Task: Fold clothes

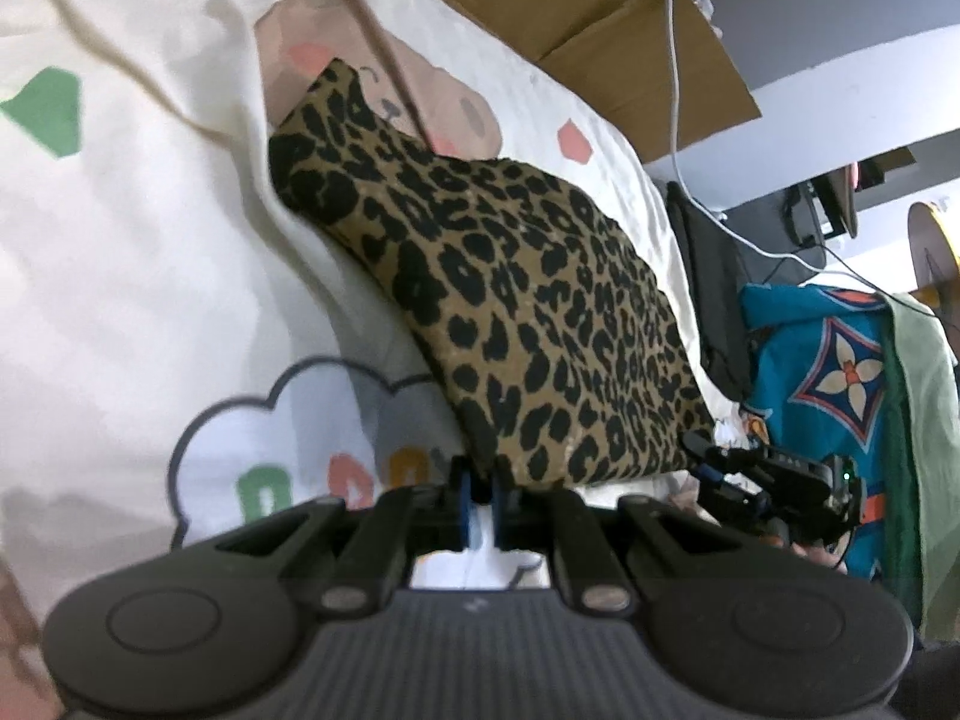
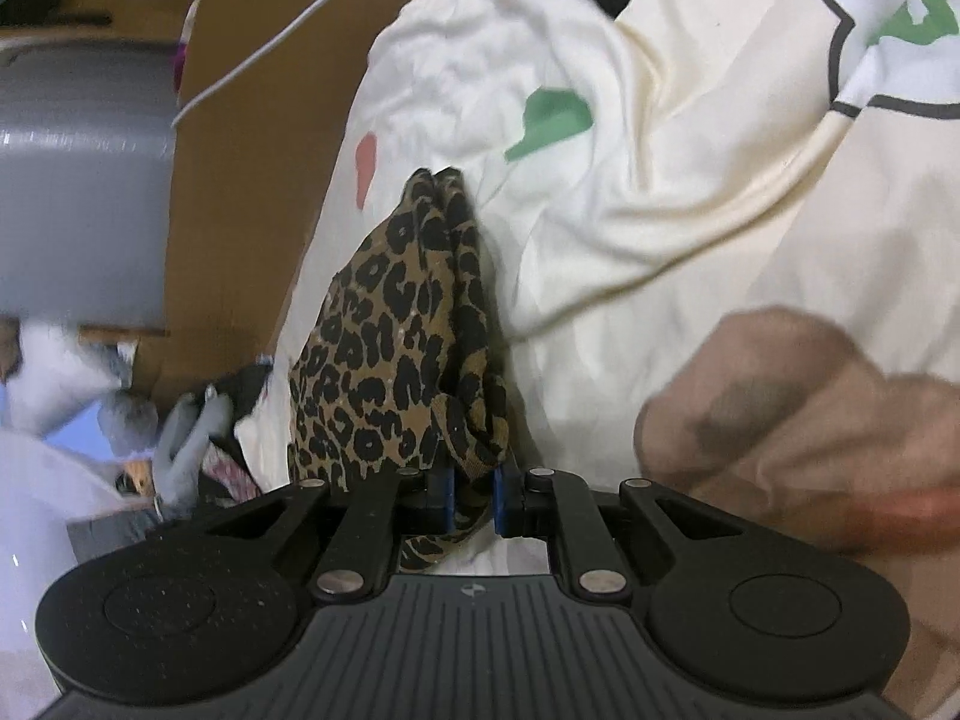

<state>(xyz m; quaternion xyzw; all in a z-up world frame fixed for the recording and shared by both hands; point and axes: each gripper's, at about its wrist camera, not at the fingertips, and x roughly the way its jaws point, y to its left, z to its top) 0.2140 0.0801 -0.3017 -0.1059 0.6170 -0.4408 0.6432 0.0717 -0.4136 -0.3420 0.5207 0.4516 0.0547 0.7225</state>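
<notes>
Left wrist view: left hand-held gripper [image 1: 480, 495] nearly closed, blue pads pinching the near corner of the leopard-print garment [image 1: 498, 282], already a compact slab across the cream printed bedsheet [image 1: 120, 276]. Right hand-held gripper [image 1: 699, 450] at the other near corner; cardboard box [image 1: 576, 18] behind.

Right wrist view: right hand-held gripper [image 2: 473, 495] clamped on bunched leopard-print garment [image 2: 402, 330], layers stacked edge-on, far end resting on the bedsheet [image 2: 690, 180]. Blurred hand [image 2: 810, 432] alongside. Fold seemingly well along; likely another fold or a laying flat and smoothing left.
</notes>
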